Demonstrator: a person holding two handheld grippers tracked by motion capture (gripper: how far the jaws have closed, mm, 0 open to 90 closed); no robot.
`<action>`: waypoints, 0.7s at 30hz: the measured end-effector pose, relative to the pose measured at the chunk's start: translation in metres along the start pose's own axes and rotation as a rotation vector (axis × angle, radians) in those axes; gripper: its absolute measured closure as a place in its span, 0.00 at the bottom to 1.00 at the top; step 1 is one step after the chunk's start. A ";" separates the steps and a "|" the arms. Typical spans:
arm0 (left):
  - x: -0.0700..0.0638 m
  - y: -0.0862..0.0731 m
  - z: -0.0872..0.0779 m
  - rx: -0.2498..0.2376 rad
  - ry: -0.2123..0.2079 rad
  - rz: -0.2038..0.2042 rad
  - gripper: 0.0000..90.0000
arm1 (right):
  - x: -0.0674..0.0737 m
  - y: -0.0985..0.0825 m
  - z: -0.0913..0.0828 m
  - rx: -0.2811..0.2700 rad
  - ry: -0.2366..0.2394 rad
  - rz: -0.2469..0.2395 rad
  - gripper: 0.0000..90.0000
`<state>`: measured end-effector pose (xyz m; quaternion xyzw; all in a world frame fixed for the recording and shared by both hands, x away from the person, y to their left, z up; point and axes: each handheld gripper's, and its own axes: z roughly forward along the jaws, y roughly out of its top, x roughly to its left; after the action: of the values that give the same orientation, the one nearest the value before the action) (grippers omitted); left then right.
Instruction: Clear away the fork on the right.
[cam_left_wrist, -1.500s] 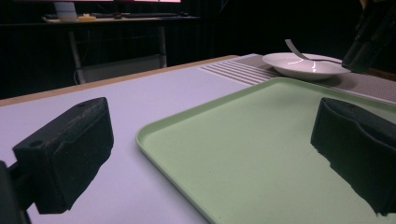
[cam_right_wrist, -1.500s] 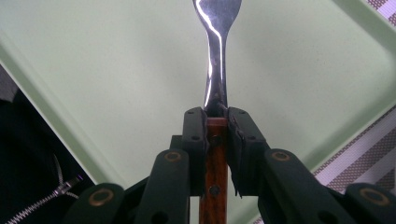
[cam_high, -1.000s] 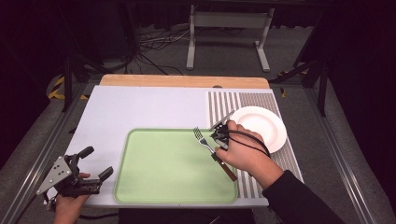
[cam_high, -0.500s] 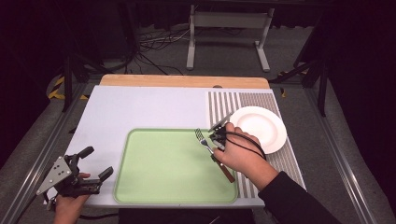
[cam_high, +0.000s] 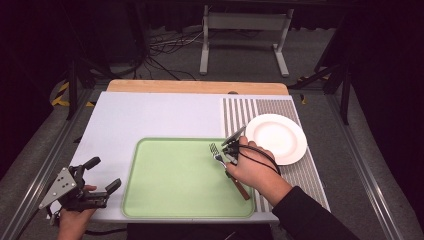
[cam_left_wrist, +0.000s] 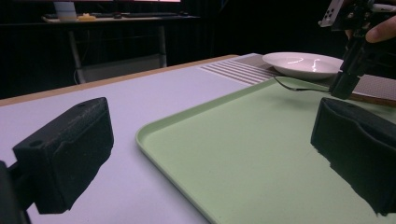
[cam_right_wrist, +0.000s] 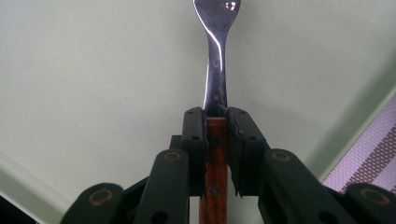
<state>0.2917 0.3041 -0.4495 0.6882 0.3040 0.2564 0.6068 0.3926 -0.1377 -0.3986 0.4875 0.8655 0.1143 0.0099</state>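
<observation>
A table seen from above, with a pale mat, a green tray in front and a white plate to the right

At the far left, the left gripper rests at the table's front corner, just off the tray's left edge. Its two black jaws stand wide apart with nothing between them. It looks parked there to leave the tray free for the other hand

In the middle lies the tray, a shallow green rectangle with a raised rim. Its floor is bare except where the fork reaches in over its right side. In the left gripper view the fork's head seems to hover just above the tray floor; whether the tines touch it cannot be told

Right of centre, the right gripper is clamped on the fork. In the right gripper view, the pads press both sides of the brown wooden handle just where it meets the steel neck, and the tines point away over the green surface. Gripping near the neck likely keeps the head steady and the fork level. The handle's end trails back under the hand toward the striped placemat

At the right, the plate sits on the placemat, just beside the tray. It is empty
</observation>
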 end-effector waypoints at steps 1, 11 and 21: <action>0.000 0.000 0.000 0.000 0.000 0.000 0.00 | 0.000 0.000 0.001 0.002 0.000 0.008 0.87; 0.000 0.000 0.000 0.000 0.000 0.000 0.00 | 0.001 0.000 0.008 0.024 -0.003 0.029 0.87; 0.000 0.000 0.000 -0.001 0.000 0.001 0.00 | 0.000 0.000 0.011 0.030 -0.011 0.047 0.86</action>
<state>0.2918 0.3041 -0.4494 0.6882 0.3037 0.2566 0.6069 0.3943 -0.1356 -0.4088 0.5085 0.8553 0.0989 0.0045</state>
